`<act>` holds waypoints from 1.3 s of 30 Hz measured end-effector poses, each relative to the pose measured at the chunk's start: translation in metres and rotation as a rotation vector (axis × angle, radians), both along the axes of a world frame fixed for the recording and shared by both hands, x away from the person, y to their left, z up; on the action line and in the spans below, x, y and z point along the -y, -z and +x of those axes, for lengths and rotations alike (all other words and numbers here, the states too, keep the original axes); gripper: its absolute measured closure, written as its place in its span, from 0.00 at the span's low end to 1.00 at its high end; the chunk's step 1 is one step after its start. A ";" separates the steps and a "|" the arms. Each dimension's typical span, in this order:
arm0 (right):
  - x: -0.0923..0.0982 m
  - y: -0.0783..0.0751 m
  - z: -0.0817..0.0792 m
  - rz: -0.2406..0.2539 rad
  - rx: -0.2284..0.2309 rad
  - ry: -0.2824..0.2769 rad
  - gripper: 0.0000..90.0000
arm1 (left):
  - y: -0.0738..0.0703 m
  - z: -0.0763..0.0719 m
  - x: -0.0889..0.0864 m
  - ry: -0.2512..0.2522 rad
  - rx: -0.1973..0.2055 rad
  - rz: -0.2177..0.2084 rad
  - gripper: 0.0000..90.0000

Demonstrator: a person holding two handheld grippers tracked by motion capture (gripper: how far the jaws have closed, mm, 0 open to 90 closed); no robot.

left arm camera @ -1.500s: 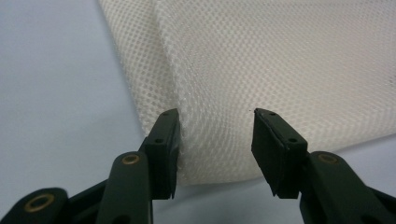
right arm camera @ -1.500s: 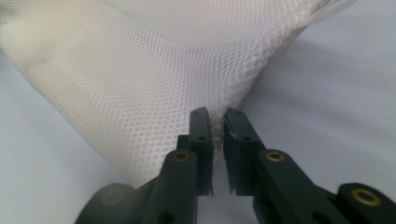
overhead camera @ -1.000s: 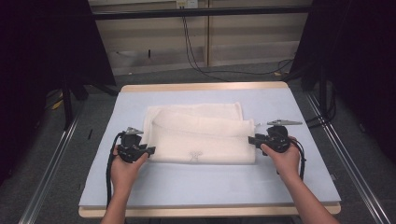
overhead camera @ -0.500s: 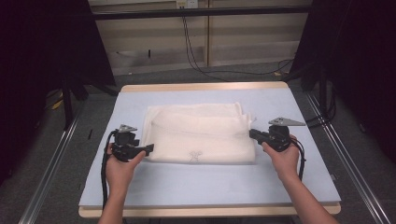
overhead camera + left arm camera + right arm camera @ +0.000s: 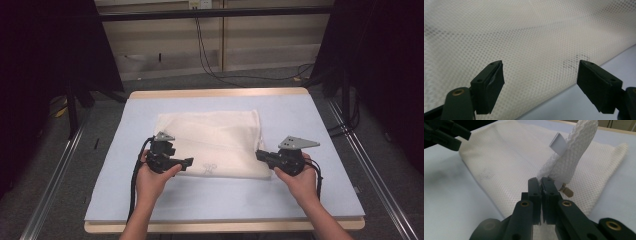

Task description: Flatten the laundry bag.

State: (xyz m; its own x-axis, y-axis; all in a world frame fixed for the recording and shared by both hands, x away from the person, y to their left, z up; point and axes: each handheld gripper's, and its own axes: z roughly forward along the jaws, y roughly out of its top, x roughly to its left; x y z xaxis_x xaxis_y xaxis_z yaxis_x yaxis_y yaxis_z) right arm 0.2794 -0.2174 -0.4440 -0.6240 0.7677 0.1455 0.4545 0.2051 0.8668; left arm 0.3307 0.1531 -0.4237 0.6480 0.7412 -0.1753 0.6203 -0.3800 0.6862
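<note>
Since the earlier frames the left gripper (image 5: 186,162) has slid in from the left edge of the white mesh bag (image 5: 215,140) to over its near-left part, and its fingers (image 5: 489,85) have just been opening: now wide, mesh lying under and beyond them but nothing pinched, so that side is let go. The bag has also gone narrower than it was, folded in toward the middle of the table (image 5: 115,190) on the pale blue mat. Right gripper (image 5: 263,156) sits at the bag's near-right corner with its fingers (image 5: 535,192) clamped on the mesh (image 5: 564,167); that corner stands up in a bunched column above them, with a small white tag (image 5: 557,143) and what looks like a zipper pull (image 5: 566,191) beside it. Reading: a fold has just been laid and the left hand is free to regrip, while the right holds its corner for the next fold. Risk: the lifted right corner may drag the top layer and undo the crease if pulled before the left gets a hold. The faint dark print (image 5: 210,169) near the front edge is a handy marker for the left side.
</note>
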 end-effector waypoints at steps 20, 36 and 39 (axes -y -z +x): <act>-0.030 0.025 -0.015 -0.114 -0.034 -0.166 0.96 | 0.002 -0.001 0.052 0.124 0.021 -0.091 0.08; -0.041 0.031 -0.017 -0.182 -0.033 -0.201 0.96 | 0.000 -0.002 0.087 0.217 0.003 -0.138 0.06; -0.043 0.031 -0.018 -0.197 -0.029 -0.203 0.95 | 0.002 -0.002 0.091 0.243 -0.003 -0.144 0.14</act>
State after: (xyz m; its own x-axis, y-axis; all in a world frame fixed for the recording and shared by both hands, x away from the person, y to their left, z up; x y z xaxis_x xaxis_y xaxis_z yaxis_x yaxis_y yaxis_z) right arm 0.2613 -0.1741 -0.4749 -0.7656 0.6427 0.0263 0.4113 0.4577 0.7883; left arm 0.3288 0.0620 -0.4254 0.8029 0.5315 -0.2699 0.5252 -0.4165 0.7421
